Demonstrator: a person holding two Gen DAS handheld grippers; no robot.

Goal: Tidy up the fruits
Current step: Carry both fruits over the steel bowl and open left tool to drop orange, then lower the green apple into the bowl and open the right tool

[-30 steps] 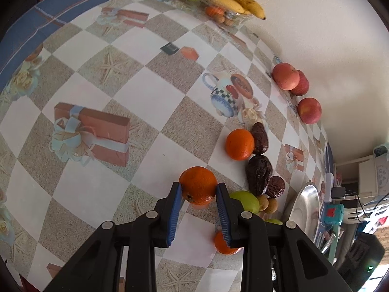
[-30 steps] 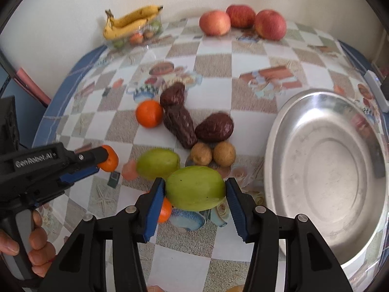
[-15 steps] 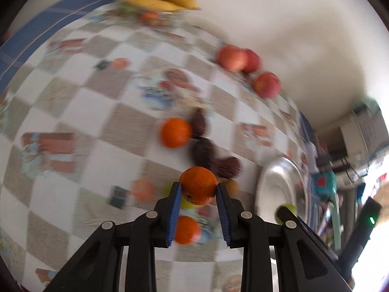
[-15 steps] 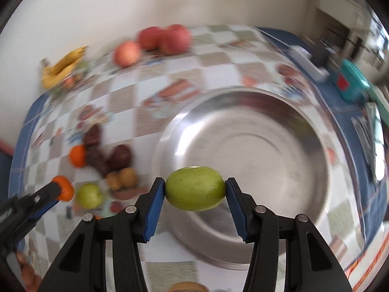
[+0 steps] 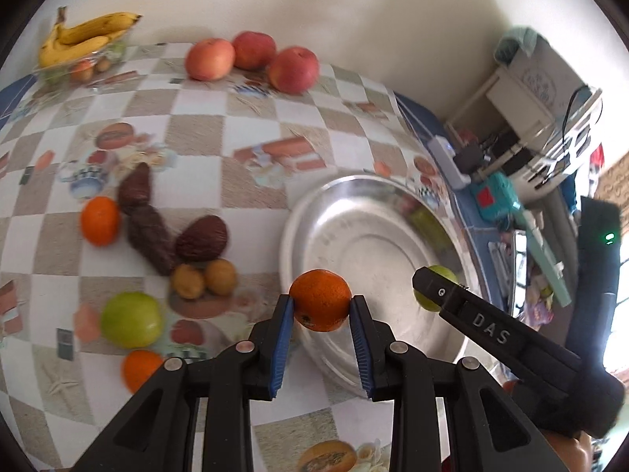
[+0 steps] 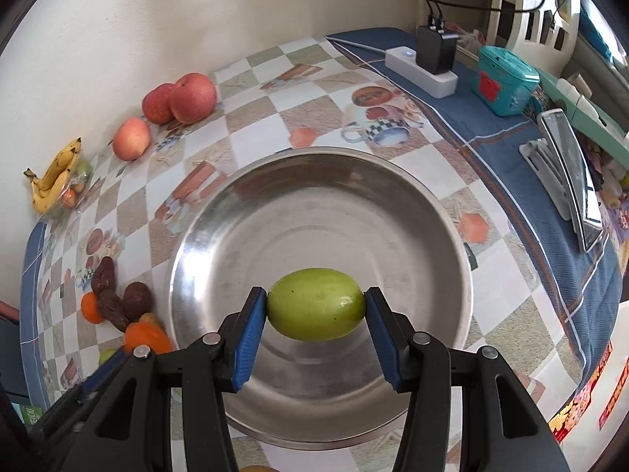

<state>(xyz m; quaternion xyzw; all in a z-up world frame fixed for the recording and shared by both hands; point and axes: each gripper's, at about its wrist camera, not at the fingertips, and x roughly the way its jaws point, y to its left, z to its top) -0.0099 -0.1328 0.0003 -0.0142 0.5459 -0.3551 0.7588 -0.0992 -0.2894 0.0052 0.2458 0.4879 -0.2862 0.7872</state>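
Clearly the step in hand is delivery of two fruits to the steel bowl, which is empty and sits toward the right end of the table. The right gripper has its blue pads pressed against the two ends of a green oval fruit and holds it over the near half of the bowl, apparently clear of the metal. The fruit's long axis lies level, straight across from pad to pad, its blunt ends pointing left and right in the right wrist view. The left gripper is clamped on a round orange, which has no long axis to speak of; a small dark mark on its lower left may be the stem scar, though that cannot be told for sure. It hangs at the bowl's left rim, part over the table and part over the bowl.

The next move probably calls for lowering the green fruit close to the bowl's floor before parting the fingers, since an oval body dropped on smooth curved steel is likely to roll. The orange needs to travel further over the rim first.

Other fruit lies on the table: three apples and bananas along the far edge, dark brown fruits, two small brown ones, a green apple and two more oranges left of the bowl.
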